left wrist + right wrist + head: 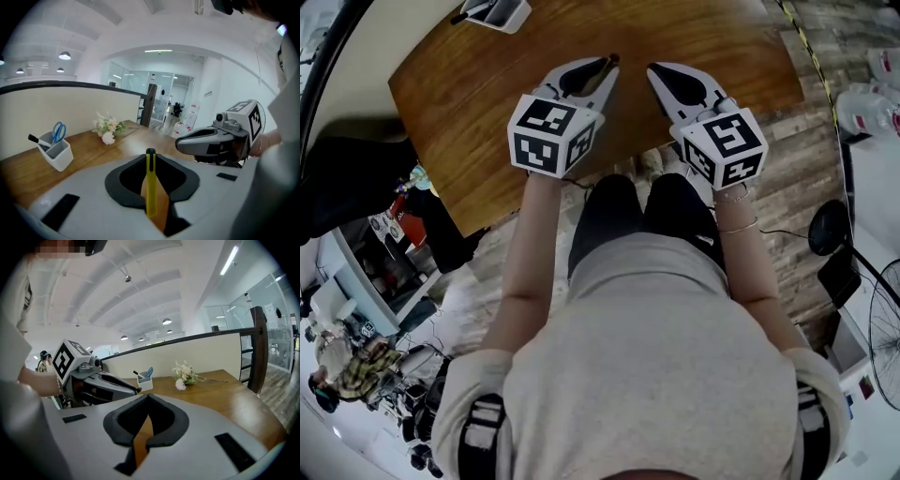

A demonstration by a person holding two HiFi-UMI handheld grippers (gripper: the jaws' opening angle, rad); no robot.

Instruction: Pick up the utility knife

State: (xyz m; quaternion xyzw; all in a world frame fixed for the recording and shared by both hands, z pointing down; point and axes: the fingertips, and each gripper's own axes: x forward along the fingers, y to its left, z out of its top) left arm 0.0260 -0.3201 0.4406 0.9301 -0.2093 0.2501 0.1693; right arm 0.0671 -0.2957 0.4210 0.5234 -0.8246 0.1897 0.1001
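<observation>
Knife: yellow utility knife (150, 187) stands edge-on in the left gripper (150, 155), which is clamped on its slim body, above the counter (487, 122).
Other side: right gripper (147, 398) has its tips together with nothing between, also over the counter.
Handling: likely light, stiff, smooth plastic; a narrow hold may pivot, so mid-body suits.
Hidden: the knife's lower end sits behind the jaws; blade out or in, unclear.
</observation>
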